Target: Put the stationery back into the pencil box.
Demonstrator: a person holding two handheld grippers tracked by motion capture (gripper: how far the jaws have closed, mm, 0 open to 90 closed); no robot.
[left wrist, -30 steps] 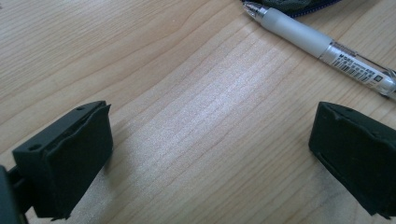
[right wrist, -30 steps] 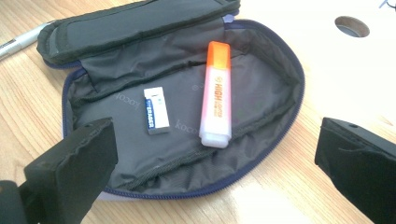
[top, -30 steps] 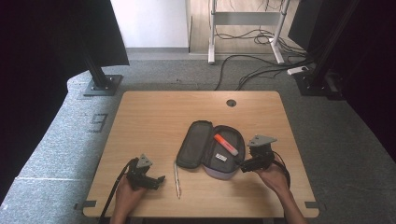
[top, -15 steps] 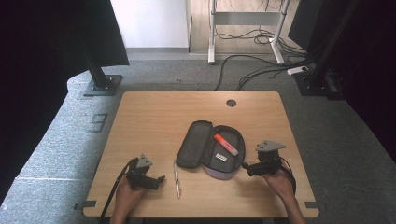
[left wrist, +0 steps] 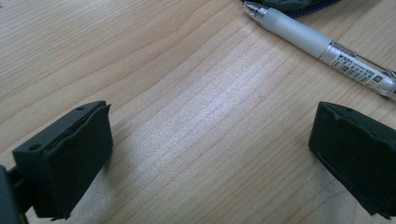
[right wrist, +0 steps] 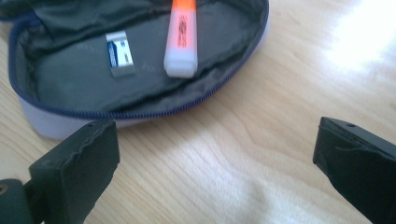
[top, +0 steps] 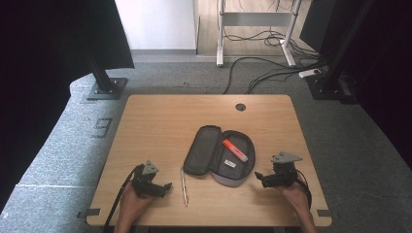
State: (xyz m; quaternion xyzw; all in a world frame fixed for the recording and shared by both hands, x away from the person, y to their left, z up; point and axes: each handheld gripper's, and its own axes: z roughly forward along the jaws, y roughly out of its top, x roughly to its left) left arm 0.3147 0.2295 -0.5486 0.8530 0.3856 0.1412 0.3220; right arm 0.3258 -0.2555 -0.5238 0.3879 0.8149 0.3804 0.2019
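The left gripper (top: 167,186) has its jaws wide apart and holds nothing; the pen (top: 184,180) lies just at its 3 o'clock. The right gripper (top: 257,176), also wide and holding nothing, points at the case (top: 204,145) at its 9 o'clock, with a highlighter (top: 235,150) inside.

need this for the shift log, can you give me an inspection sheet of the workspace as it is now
surface: light wooden table, round cable hole near far edge
job's things: open dark fabric pencil case holding orange highlighter and small white-blue eraser; white plastic pen lying on the wood beside the case
clutter: nothing seen
grippers: left gripper and right gripper both open, empty
cables: black cables on the floor
surroundings: grey carpet, black stand base
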